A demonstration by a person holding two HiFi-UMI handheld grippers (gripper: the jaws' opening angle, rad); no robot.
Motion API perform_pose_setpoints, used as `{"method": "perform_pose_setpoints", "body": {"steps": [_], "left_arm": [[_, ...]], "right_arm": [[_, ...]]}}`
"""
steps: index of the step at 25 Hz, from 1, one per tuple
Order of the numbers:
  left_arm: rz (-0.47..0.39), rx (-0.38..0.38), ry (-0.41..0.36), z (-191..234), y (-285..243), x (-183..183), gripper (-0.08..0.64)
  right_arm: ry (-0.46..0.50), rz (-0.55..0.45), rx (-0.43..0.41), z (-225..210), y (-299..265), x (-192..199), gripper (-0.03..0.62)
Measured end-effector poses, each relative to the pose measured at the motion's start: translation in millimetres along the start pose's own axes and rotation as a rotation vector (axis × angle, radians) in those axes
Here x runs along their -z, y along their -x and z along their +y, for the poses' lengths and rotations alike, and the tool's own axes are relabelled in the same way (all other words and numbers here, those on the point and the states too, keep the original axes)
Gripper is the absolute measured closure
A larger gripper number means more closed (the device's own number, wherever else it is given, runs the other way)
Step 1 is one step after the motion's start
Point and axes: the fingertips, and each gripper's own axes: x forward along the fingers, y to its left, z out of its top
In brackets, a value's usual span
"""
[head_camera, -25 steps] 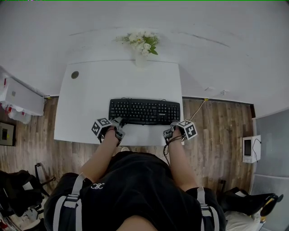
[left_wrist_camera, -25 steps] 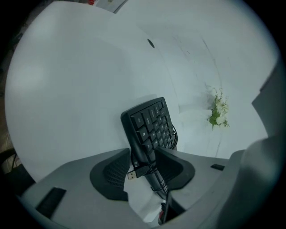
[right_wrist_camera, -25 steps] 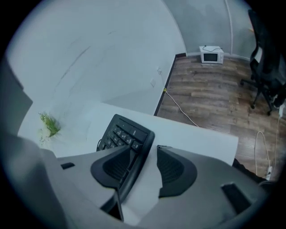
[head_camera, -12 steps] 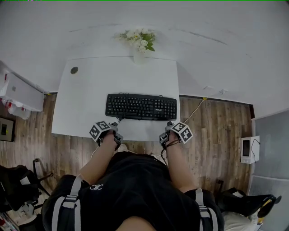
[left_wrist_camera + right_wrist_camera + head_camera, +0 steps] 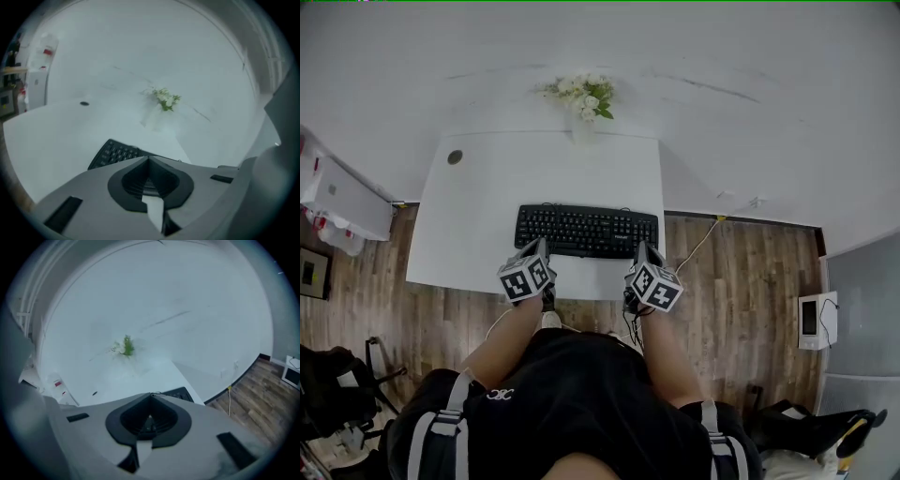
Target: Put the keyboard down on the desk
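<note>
The black keyboard (image 5: 586,231) lies flat on the white bench (image 5: 487,206), close to its front edge. The left hand-held gripper (image 5: 541,251) and the right hand-held gripper (image 5: 641,251) hang near its two front corners. Both have the jaws closed together and hold nothing.

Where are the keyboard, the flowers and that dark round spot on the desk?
keyboard (image 5: 586,231), head view, middle of its keys.
flowers (image 5: 581,93), head view, white blossoms.
dark round spot (image 5: 455,157), head view, its centre.
</note>
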Motion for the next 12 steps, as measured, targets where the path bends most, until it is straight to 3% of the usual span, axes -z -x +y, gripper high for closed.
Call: {"method": "perform_pose_setpoints", "body": {"steps": [8, 12], "left_arm": [[-0.349, 0.15, -0.384, -94, 49, -109, 0.56], [-0.439, 0.178, -0.468, -122, 73, -143, 0.559]], "right_arm": [[0.212, -0.386, -0.116, 71, 58, -129, 0.591], [0.284, -0.567, -0.098, 93, 94, -176, 0.591]]}}
